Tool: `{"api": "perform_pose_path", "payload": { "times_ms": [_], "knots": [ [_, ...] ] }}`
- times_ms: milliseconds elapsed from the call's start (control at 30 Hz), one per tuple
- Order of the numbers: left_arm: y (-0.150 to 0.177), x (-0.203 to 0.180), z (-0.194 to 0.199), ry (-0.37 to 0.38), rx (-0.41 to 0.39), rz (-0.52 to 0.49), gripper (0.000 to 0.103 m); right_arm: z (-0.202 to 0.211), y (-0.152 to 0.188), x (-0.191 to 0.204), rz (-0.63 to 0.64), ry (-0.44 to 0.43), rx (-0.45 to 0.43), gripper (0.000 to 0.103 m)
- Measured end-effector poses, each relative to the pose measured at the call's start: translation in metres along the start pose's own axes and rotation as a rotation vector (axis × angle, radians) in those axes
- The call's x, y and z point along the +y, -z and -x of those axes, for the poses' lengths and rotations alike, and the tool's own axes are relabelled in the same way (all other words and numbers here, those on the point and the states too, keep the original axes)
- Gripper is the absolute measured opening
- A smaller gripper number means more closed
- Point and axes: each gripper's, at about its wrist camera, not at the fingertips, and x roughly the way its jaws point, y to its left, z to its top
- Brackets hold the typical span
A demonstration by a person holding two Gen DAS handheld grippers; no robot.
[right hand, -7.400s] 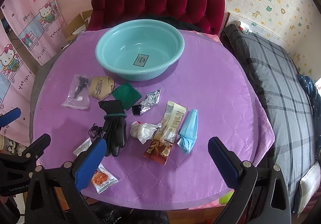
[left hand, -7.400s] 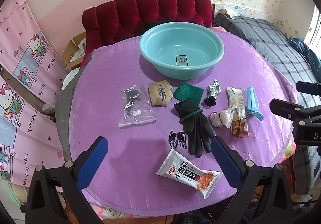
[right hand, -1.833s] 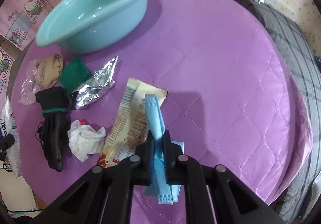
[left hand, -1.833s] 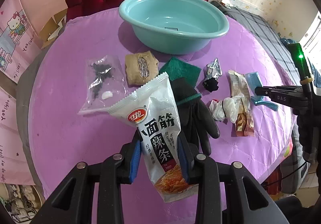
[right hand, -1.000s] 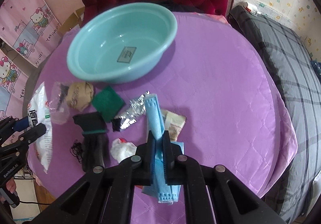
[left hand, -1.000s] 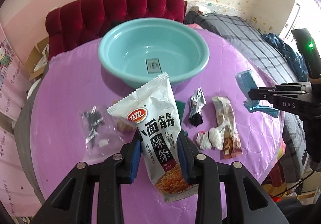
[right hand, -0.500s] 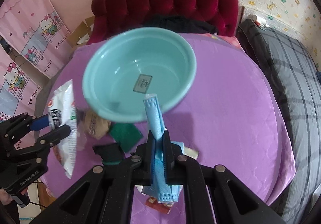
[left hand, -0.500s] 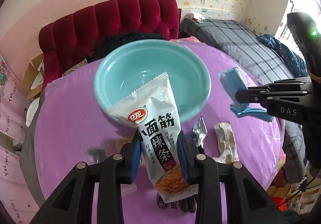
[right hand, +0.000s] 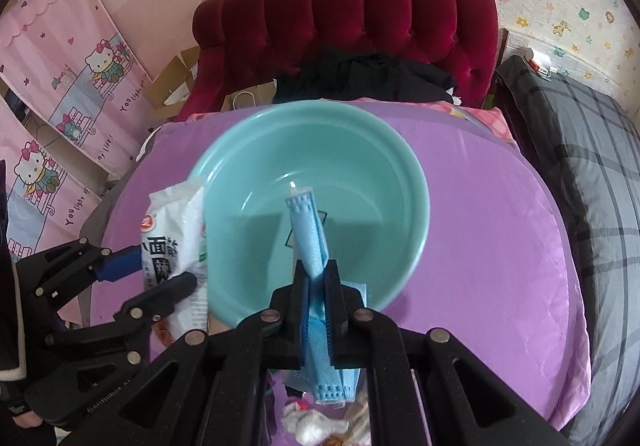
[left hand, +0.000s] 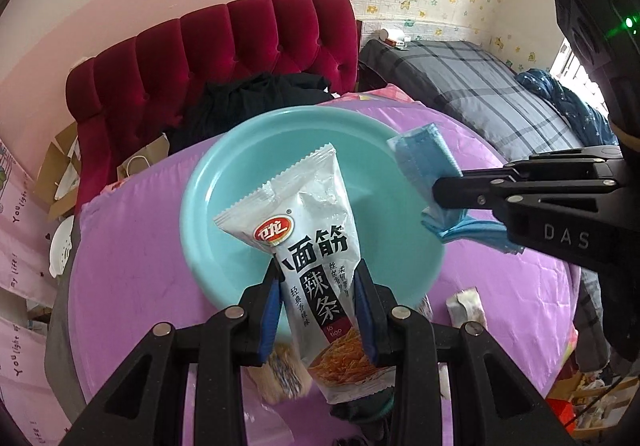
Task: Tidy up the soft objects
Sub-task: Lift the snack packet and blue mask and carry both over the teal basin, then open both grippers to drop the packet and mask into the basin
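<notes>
Snack packet — "小面筋 辣条" label

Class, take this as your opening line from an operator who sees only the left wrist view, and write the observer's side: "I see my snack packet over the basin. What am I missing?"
Observer: The right wrist view shows the mask is folded lengthwise, clamped in the right gripper, hanging over the middle of the basin.
Operator: Is anything in the basin under my packet?
Observer: Only a label on its floor; otherwise it looks bare.
Operator: How does my packet sit against the rim?
Observer: The snack packet, held by the left gripper, hangs at the basin's left rim.
Operator: What is left on the table below the right gripper?
Observer: A crumpled white wad lies just under it.
</notes>
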Motion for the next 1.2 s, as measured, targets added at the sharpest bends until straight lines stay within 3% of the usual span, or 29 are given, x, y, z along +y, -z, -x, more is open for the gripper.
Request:
{"api": "perform_pose_path", "payload": {
  "times_ms": [533, 933, 1200],
  "knots": [
    [-0.036, 0.023, -0.065, -0.011, 0.035, 0.023, 0.036, -0.067, -0.05, -0.015, -0.061, -0.054, 0.009, 0.008],
    [-0.035, 0.032, -0.118, -0.017, 0.088, 0.049, 0.037, -0.114, -0.05, -0.025, -0.069, -0.039, 0.029, 0.009],
    [-0.035, 0.029, -0.124, -0.029, 0.09, 0.037, 0.037, -0.123, -0.05, -0.026, -0.072, -0.043, 0.035, 0.013]
  ]
}}
